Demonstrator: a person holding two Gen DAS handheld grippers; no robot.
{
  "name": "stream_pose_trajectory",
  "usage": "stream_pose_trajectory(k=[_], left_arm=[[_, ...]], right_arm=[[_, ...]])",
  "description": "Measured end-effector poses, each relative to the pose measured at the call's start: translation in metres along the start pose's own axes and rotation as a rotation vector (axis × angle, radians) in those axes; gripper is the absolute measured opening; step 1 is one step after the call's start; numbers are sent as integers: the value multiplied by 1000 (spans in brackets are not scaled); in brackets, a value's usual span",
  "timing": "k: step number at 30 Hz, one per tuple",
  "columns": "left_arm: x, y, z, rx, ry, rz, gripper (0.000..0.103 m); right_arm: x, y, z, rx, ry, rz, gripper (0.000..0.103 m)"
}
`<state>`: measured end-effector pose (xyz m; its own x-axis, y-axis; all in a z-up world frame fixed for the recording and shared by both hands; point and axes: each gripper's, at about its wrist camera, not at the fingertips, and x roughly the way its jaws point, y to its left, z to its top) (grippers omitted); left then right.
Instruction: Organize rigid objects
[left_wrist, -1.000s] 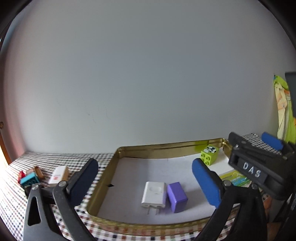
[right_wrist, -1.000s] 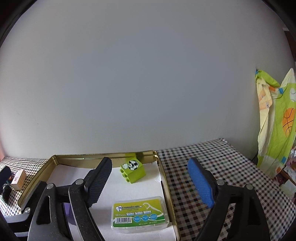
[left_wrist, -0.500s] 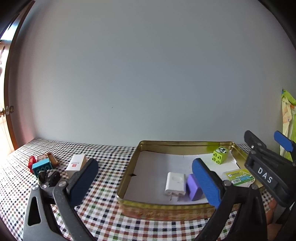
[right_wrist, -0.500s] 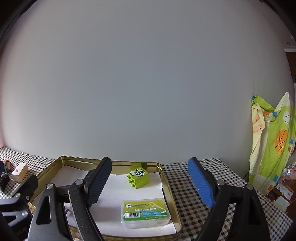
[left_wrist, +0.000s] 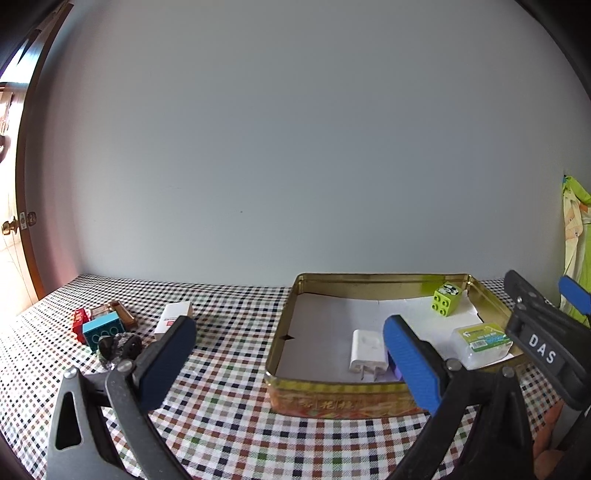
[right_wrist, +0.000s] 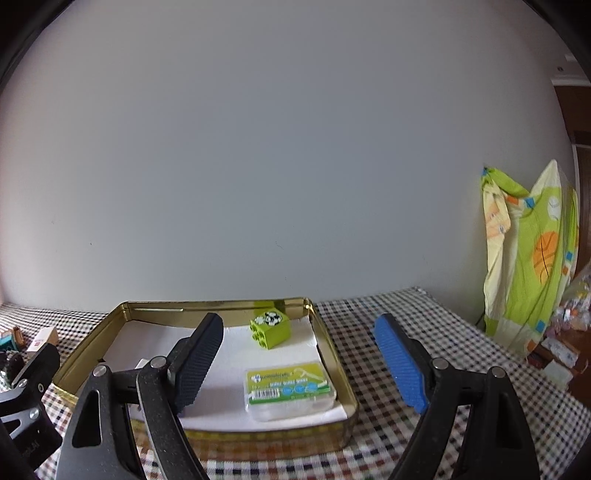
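Note:
A gold tin tray lined with white paper stands on the checked table. In it lie a white charger, a purple block mostly hidden behind my finger, a green toy brick and a floss-pick box. Left of the tray lie a white box, a teal brick, a red block, a brown piece and a dark object. My left gripper is open and empty before the tray's left front. My right gripper is open and empty above the tray's front.
A grey wall runs behind the table. A green and yellow printed cloth hangs at the right, with clutter beside the table's right edge. A door with a knob is at the far left.
Both grippers have pulled back and up from the tray, and the left one has swung left, bringing the loose objects on the table into fuller view. Nothing was picked up.

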<state>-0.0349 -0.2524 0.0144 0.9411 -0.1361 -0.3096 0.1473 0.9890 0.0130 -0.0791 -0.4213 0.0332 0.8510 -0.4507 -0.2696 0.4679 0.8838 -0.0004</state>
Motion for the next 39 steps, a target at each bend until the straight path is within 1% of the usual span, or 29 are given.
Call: stream_pose_trajectory(k=[6, 14, 16, 18, 19, 22, 29, 33, 39], left_arm=[[-11, 7, -2, 31, -9, 3, 103], [-20, 22, -5, 53, -6, -3, 103], [-20, 25, -5, 64, -2, -1, 103], [-20, 29, -6, 72, 4, -8, 103], [-20, 31, -6, 76, 7, -14, 103], [-21, 37, -7, 88, 6, -22, 103], [-17, 55, -6, 95, 18, -30, 103], [-14, 66, -5, 100, 12, -19, 103], [-4, 91, -4, 72, 48, -2, 103]], right_arm=[[-18, 2, -5, 4, -14, -14, 86], [-35, 11, -7, -26, -53, -42, 86], [-37, 13, -8, -31, -51, -50, 86], [-40, 13, -9, -29, -47, -51, 86], [-42, 13, -9, -24, -55, -33, 86], [-48, 15, -10, -25, -60, -44, 86], [-55, 30, -14, -62, -31, -38, 86], [-57, 42, -16, -91, -28, -27, 86], [-58, 58, -18, -101, -5, -7, 86]])
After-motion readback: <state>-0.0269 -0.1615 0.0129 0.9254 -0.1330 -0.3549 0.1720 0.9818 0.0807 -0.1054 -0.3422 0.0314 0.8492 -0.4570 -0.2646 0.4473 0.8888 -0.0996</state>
